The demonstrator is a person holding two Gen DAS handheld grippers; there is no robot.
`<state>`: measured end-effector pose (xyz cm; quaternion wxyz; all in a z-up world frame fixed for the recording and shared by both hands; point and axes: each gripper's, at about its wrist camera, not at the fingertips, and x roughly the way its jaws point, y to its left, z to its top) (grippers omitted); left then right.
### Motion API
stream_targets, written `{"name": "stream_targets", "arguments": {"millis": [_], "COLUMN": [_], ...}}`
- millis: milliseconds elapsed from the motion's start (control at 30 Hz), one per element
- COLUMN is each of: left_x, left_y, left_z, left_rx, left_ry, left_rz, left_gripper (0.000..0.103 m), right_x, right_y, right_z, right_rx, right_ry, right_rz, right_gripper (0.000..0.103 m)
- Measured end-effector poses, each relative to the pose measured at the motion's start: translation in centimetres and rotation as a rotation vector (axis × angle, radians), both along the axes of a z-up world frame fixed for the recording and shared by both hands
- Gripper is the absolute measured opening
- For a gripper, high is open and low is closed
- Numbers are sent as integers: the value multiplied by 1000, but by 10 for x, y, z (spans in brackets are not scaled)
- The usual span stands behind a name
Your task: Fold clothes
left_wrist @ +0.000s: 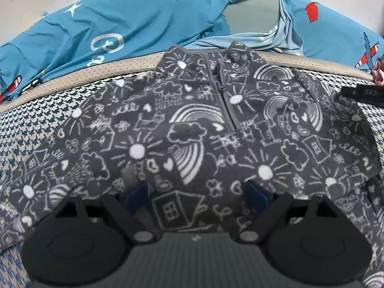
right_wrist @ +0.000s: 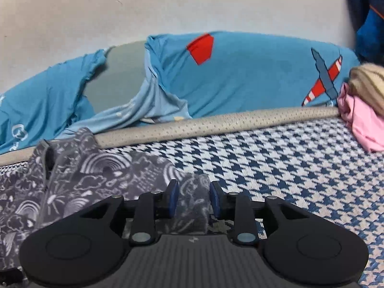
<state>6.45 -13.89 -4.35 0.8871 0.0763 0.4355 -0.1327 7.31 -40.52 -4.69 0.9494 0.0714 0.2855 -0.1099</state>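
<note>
A dark grey fleece pullover [left_wrist: 192,124] with white doodles of suns, rainbows and houses lies front up on the houndstooth surface, with its half zip [left_wrist: 223,91] and collar at the far side. My left gripper [left_wrist: 196,194] hovers over its lower middle, jaws wide apart and empty. In the right wrist view the same fleece [right_wrist: 79,175] fills the lower left. A bunched strip of it [right_wrist: 194,201] stands between the blue pads [right_wrist: 173,198] of my right gripper [right_wrist: 194,199]. The pads sit beside the strip without squeezing it.
The blue-and-white houndstooth cover [right_wrist: 300,168] ends at a beige piped edge [right_wrist: 216,122]. Behind it lies teal bedding with aeroplane prints [right_wrist: 240,76]. Pink cloth [right_wrist: 364,122] and a tan knit [right_wrist: 369,84] sit at the far right. A black part [left_wrist: 360,91] pokes in over the fleece's right shoulder.
</note>
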Motion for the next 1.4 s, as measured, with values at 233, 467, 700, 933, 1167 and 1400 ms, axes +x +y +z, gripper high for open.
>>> {"name": "stream_targets", "arguments": {"millis": [233, 467, 700, 933, 1167, 1400], "left_x": [-4, -3, -3, -5, -5, -6], "left_y": [10, 28, 46, 63, 89, 113], "left_z": [0, -1, -1, 1, -1, -2], "left_rx": [20, 12, 12, 1, -29, -47], "left_ry": [0, 14, 13, 13, 48, 63], "left_rz": [24, 76, 115, 169, 246, 316], "left_gripper": [87, 87, 87, 87, 87, 87], "right_x": [-18, -32, -39, -47, -58, -64], "right_y": [23, 49, 78, 108, 135, 150], "right_z": [16, 22, 14, 9, 4, 1], "right_rx": [-10, 26, 49, 42, 42, 38], "right_ry": [-33, -25, 25, 57, 85, 106], "right_rz": [50, 109, 193, 275, 349, 383], "right_gripper": [40, 49, 50, 51, 53, 54]}}
